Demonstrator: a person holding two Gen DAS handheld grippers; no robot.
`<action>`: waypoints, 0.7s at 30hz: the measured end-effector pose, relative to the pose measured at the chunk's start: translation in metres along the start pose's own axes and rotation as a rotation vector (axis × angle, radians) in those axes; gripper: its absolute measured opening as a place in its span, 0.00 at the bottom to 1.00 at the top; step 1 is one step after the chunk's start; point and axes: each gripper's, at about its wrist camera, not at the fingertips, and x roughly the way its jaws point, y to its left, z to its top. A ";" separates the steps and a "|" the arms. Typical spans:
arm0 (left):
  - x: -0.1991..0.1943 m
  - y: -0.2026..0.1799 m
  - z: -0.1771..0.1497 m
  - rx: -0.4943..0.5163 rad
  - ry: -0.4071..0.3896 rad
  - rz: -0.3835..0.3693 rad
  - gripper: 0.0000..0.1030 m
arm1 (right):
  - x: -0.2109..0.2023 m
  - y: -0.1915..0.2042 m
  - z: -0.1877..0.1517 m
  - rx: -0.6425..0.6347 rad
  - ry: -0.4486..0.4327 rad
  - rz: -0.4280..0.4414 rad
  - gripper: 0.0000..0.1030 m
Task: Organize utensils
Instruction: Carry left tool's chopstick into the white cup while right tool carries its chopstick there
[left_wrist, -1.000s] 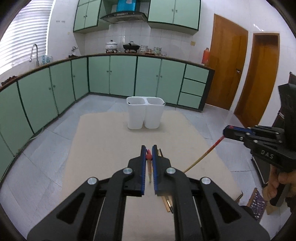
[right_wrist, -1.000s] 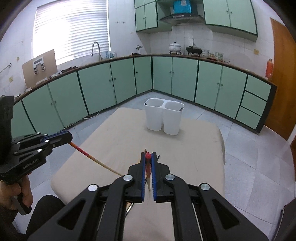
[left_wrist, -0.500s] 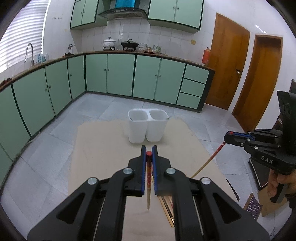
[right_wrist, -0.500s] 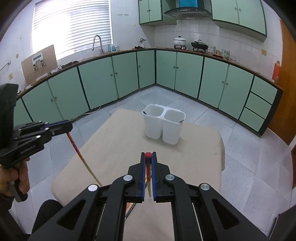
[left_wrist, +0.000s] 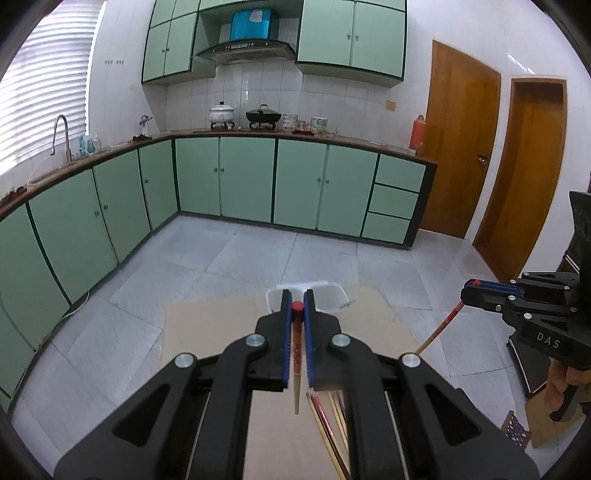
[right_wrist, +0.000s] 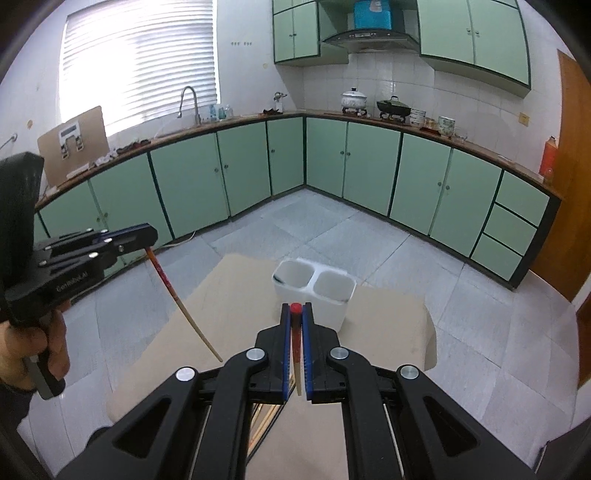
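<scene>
My left gripper (left_wrist: 296, 295) is shut on the red-capped top of a wooden chopstick (left_wrist: 296, 354), which hangs down clear of the beige table (left_wrist: 207, 332). The white two-compartment holder (left_wrist: 332, 295) stands just beyond the fingertips, partly hidden by them. My right gripper (right_wrist: 295, 308) is likewise shut on a second chopstick (right_wrist: 296, 350), with the holder (right_wrist: 314, 291) straight ahead and below, both cups showing. Each view shows the other gripper held off to one side, its chopstick slanting down: the right gripper (left_wrist: 467, 295) and the left gripper (right_wrist: 147, 236).
Several more chopsticks (left_wrist: 325, 424) lie on the table under the grippers, near its front edge. A hand (right_wrist: 48, 343) holds the left gripper's handle. Green kitchen cabinets ring the tiled floor; wooden doors stand to the right.
Both grippers have risen above the table with their chopsticks still held. The chopsticks now hang steeper, and the holder sits lower in both views, close to the fingertips.
</scene>
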 end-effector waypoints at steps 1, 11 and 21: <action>0.001 -0.002 0.005 0.001 -0.006 0.001 0.05 | 0.002 -0.002 0.007 0.005 -0.001 -0.004 0.06; 0.038 0.001 0.064 -0.016 -0.071 0.030 0.05 | 0.021 -0.020 0.067 0.007 -0.044 -0.054 0.06; 0.095 0.000 0.116 -0.025 -0.128 0.047 0.05 | 0.069 -0.052 0.114 0.043 -0.082 -0.060 0.06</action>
